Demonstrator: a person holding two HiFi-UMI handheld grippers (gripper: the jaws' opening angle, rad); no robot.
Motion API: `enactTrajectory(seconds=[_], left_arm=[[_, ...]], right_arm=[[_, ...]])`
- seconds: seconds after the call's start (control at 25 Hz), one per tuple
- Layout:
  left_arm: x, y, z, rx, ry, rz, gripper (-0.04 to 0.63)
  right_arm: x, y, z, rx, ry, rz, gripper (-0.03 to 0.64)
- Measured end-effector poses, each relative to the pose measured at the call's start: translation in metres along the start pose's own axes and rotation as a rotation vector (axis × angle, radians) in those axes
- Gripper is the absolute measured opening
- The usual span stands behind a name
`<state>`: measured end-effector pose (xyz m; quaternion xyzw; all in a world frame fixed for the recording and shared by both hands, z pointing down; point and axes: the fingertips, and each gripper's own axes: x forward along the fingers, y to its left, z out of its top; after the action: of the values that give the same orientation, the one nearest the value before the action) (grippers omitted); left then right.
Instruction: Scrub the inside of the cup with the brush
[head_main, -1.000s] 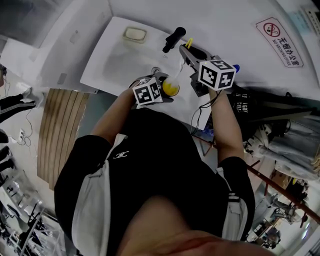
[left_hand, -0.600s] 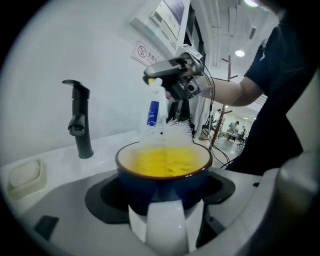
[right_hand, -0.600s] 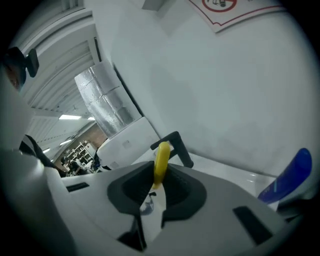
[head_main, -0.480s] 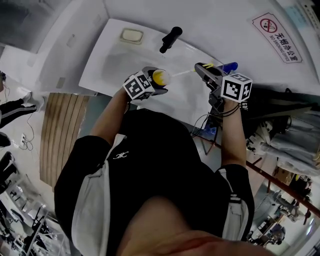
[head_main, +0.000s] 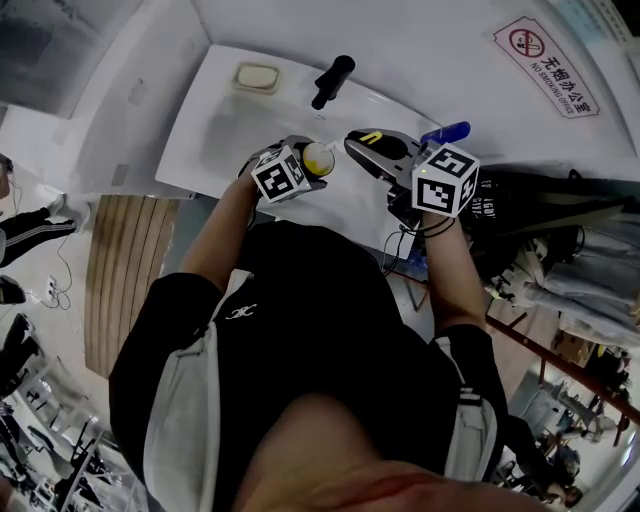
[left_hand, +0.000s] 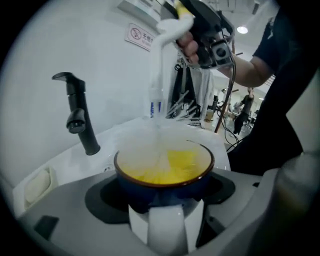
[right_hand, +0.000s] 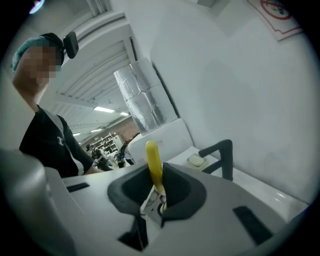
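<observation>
Yellow-glazed cup, blue outside, sits at lower centre of the left gripper view. The left gripper is clamped on its wall. Half a second back the right gripper stood further right in the head view, with the brush drawn back toward the cup's mouth. Now the right gripper, pinching the brush's yellow handle end, has closed in toward centre. The bristles are down inside the cup, motion-blurred. Reads as repeated in-out strokes: scrubbing under way, not finished. The cup is held at the near edge of the white sink, below the black faucet.
</observation>
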<state>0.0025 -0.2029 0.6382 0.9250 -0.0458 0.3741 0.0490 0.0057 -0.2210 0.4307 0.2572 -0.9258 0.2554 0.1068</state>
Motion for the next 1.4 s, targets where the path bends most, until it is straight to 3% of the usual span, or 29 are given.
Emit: enactTrajectory(seconds=[0.24,0.44,0.56,0.76,1.0,1.16,1.4], left_arm=[[0.004,-0.03,0.028,0.069,-0.048,-0.096,0.405],[-0.005,-0.041,0.045,0.104,-0.104,-0.143,0.405],[-0.002,-0.052,0.048,0.108,-0.104,-0.179,0.405],[0.006,-0.07,0.052,0.176,-0.074,-0.225,0.405],[0.008,-0.075,0.055,0.183,-0.083,-0.243,0.405],[0.006,-0.073,0.055,0.165,-0.099,-0.241,0.405],[0.002,-0.049,0.044,0.102,-0.104,-0.18,0.405]], right_arm=[[0.02,-0.012,0.034,-0.103,-0.195,-0.101,0.055],[0.01,-0.042,0.048,-0.011,-0.268,-0.167,0.063],[0.006,-0.048,0.05,0.064,-0.299,-0.136,0.063],[0.021,-0.033,0.043,0.03,-0.262,-0.096,0.059],[0.033,-0.043,0.041,-0.001,-0.237,-0.155,0.064],[0.027,-0.051,0.044,0.034,-0.247,-0.161,0.066],[0.001,-0.053,0.049,0.12,-0.313,-0.14,0.052]])
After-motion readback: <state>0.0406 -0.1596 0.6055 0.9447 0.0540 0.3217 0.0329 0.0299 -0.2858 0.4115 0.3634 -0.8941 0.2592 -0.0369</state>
